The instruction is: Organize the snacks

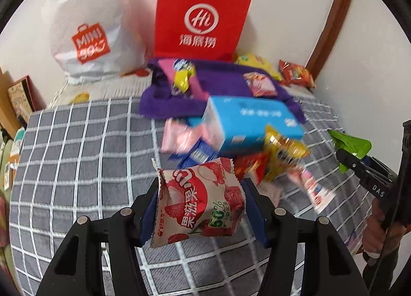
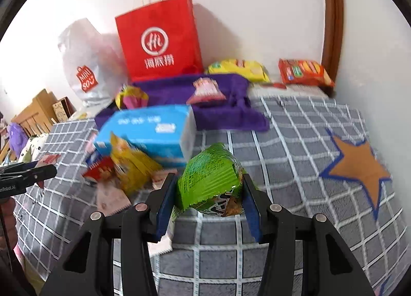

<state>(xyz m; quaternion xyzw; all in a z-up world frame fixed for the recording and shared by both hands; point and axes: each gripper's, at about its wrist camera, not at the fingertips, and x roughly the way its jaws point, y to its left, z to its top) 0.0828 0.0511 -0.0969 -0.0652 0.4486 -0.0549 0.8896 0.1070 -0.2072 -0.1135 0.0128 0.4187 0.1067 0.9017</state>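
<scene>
My left gripper [image 1: 199,194] is shut on a red-and-white fruit snack packet [image 1: 197,198], held above the grey checked bedspread [image 1: 77,154]. My right gripper [image 2: 208,193] is shut on a crumpled green snack packet [image 2: 209,177], also lifted off the bed; that green packet [image 1: 350,143] and the right gripper show at the right edge of the left wrist view. A pile of snacks lies ahead: a blue box [image 1: 251,121] [image 2: 151,131], a yellow packet [image 1: 282,152] [image 2: 131,165], and pink and red packets. A red paper bag [image 1: 203,16] [image 2: 160,39] stands against the wall.
A white plastic shopping bag [image 1: 87,28] [image 2: 87,64] leans left of the red bag. A purple cloth [image 1: 218,82] [image 2: 226,105] with small packets on it lies before them. Yellow [image 2: 239,68] and orange [image 2: 304,71] packets lie at the far right near a wooden frame. A star patch [image 2: 357,167] marks the bedspread.
</scene>
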